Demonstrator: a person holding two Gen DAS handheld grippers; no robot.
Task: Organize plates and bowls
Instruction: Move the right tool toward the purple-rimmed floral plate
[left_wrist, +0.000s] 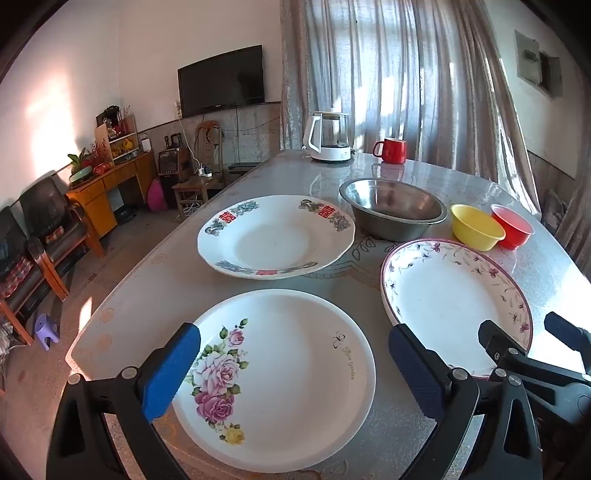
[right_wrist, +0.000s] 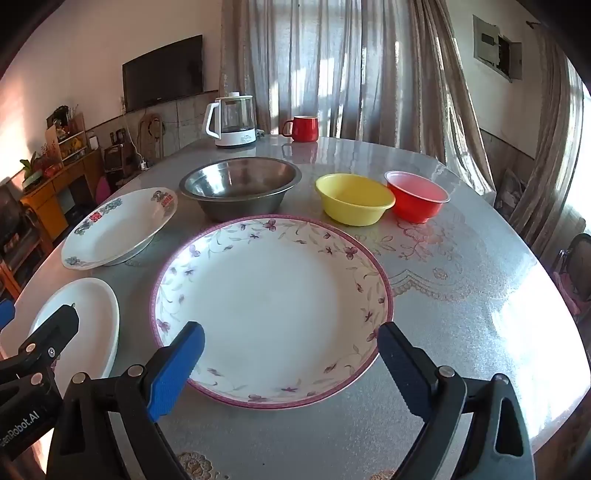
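My left gripper (left_wrist: 293, 354) is open and empty, hovering over a white plate with pink roses (left_wrist: 288, 391) at the table's near edge. My right gripper (right_wrist: 290, 354) is open and empty above the near rim of a purple-vine plate (right_wrist: 273, 302), which also shows in the left wrist view (left_wrist: 454, 299). A white plate with red and blue marks (left_wrist: 273, 236) lies further back; it also shows in the right wrist view (right_wrist: 118, 225). Behind stand a steel bowl (right_wrist: 240, 186), a yellow bowl (right_wrist: 352, 197) and a red bowl (right_wrist: 417, 195).
A white kettle (right_wrist: 232, 122) and a red mug (right_wrist: 303, 128) stand at the far edge of the round grey table (right_wrist: 461, 295). The table's left edge drops to the floor with chairs (left_wrist: 44, 236) and a cabinet. The right gripper shows in the left wrist view (left_wrist: 532, 343).
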